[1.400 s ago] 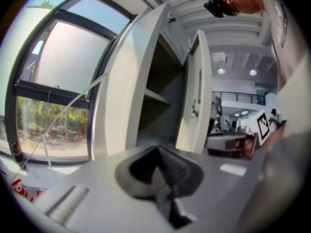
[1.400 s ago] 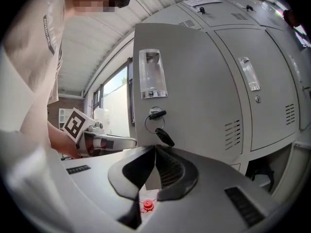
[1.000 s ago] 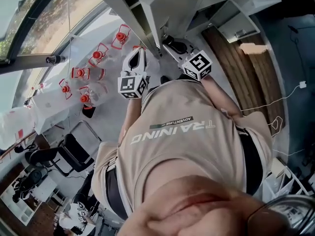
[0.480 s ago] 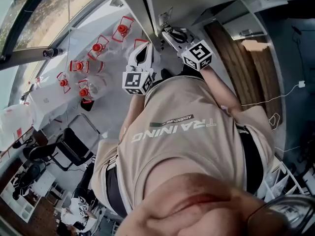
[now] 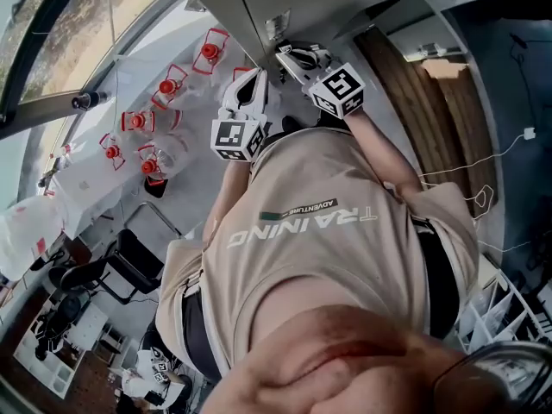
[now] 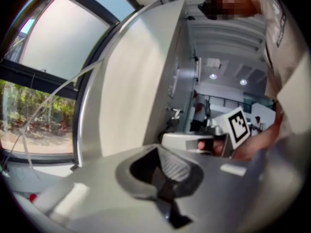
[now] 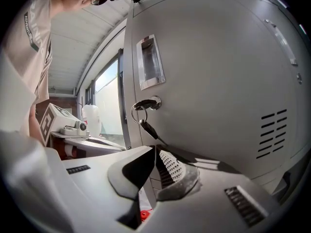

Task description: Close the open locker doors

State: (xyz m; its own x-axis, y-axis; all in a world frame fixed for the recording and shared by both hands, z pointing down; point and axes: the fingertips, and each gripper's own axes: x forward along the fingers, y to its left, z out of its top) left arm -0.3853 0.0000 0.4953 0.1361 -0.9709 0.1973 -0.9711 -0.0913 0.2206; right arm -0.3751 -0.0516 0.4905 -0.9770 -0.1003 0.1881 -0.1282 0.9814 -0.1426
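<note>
**Both grippers up at the grey locker door**

The grey locker door (image 7: 218, 81) is filling the right gripper view, standing just ahead of the person. Its recessed handle (image 7: 148, 62) is sitting above a lock (image 7: 146, 104), with a key (image 7: 147, 126) hanging from a ring there and vent slots (image 7: 272, 135) lower right. The door is hiding the locker's inside.

A large window (image 6: 43, 81) is lying to the left, with a white table (image 5: 95, 188) below it carrying clear red-capped bottles (image 5: 164, 87). A black chair (image 5: 121, 266) is standing near the table.

The right gripper (image 7: 156, 152) is hovering just beside the door under the key, its 2 jaws pressed together on nothing. The left gripper (image 6: 158, 152) is pointing along the locker's side panel (image 6: 131, 81), its jaws likewise closed and empty.
</note>
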